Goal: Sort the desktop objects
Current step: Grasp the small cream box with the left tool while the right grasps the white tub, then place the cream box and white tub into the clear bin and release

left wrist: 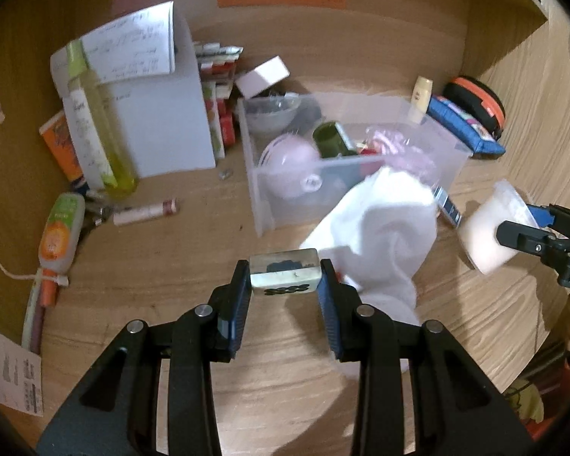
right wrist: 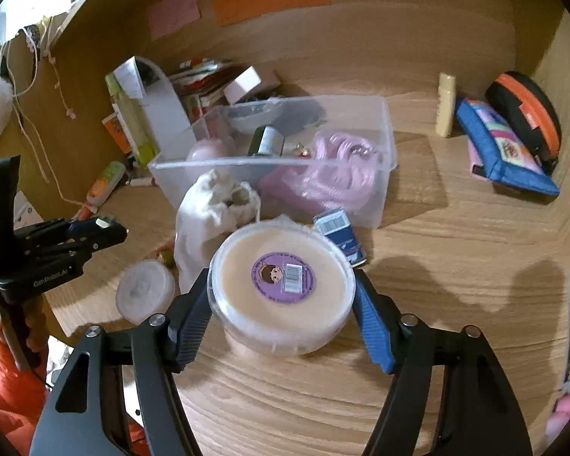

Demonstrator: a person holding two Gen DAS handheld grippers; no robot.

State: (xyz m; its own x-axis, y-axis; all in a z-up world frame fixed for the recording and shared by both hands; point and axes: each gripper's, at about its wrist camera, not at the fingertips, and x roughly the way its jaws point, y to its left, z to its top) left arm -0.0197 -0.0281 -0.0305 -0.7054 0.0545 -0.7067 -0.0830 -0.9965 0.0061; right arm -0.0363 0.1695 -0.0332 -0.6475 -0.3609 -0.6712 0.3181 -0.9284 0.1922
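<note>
Two grips: both grippers are holding something above the wooden desk (right wrist: pixel 418 304), each facing the clear bin (right wrist: pixel 383 144) that sits toward the back wall.
Left gripper (left wrist: pixel 285 277): its fingers are clamped on a small tile (left wrist: pixel 284 271), pads pressing its two short ends, over the middle of the desk in front of the bin.
Tile handling: it is looking hard, smooth and light; I judge the glossy faces could slip, so pinching the flat ends squarely near the pad tips is the safe hold.
Right gripper (right wrist: pixel 281 292): its fingers are clamped across a round tub (right wrist: pixel 281 285) at its widest part, lid and purple label facing up.
Tub location: it is hovering toward the desk's right side, just in front of the bin's near wall.
Tub handling: thin plastic walls will likely flex, and the curved side gives little contact, so a firm but gentle squeeze across the full diameter, kept level, seems wise.
Nearby: a white cloth pouch (right wrist: pixel 209 212) is lying against the bin's front wall, and a small blue box (right wrist: pixel 340 233) is lying beside it.
Bin state: it is already holding pink items and a dark jar, so free room is looking scarce toward its right end.
</note>
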